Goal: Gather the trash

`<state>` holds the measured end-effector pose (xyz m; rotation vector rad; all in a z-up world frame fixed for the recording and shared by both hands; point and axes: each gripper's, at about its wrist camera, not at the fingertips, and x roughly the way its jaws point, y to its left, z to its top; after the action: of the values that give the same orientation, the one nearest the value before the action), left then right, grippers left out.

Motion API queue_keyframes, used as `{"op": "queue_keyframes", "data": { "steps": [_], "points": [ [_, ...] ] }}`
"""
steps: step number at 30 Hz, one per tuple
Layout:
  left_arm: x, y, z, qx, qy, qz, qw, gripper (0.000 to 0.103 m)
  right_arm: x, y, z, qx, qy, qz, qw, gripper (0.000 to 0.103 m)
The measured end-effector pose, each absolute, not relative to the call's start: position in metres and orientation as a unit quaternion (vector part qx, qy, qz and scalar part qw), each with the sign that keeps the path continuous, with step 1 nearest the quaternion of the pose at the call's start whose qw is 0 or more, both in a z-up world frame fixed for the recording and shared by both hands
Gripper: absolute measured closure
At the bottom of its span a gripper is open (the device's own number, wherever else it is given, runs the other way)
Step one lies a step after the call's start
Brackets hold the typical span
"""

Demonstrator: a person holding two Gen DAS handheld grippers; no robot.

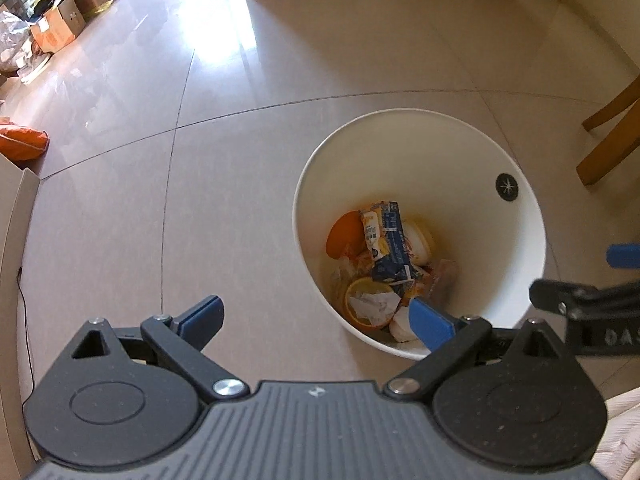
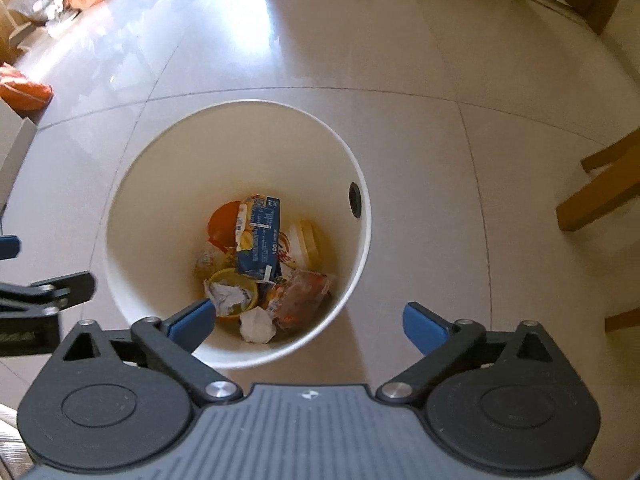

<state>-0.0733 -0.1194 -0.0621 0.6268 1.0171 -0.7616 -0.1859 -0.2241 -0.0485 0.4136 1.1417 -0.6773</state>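
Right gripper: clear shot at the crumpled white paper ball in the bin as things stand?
Probably yes. The right gripper is open and empty above the white bin, whose top is uncovered. The paper ball lies on top of the trash by the near wall, which may crowd one finger.

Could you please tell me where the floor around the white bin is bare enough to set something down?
Bare tiles lie between the white bin and the cardboard boxes. It is tighter beside the wooden chair legs.
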Motion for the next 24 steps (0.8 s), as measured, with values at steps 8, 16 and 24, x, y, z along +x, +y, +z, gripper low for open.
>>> {"op": "queue_keyframes", "data": {
  "steps": [8, 16, 24],
  "points": [
    [-0.078, -0.110, -0.056, 0.281, 0.489, -0.342, 0.752, 0.004, -0.209, -0.203, -0.024, 0.231, 0.501, -0.337, 0.763, 0.000],
    [-0.081, -0.100, -0.043, 0.271, 0.494, -0.346, 0.750, 0.004, -0.212, -0.183, -0.003, 0.224, 0.494, -0.345, 0.766, 0.000],
    [-0.084, -0.100, -0.033, 0.275, 0.490, -0.347, 0.751, 0.004, -0.218, -0.176, 0.017, 0.228, 0.483, -0.346, 0.771, 0.000]
  ]
}}
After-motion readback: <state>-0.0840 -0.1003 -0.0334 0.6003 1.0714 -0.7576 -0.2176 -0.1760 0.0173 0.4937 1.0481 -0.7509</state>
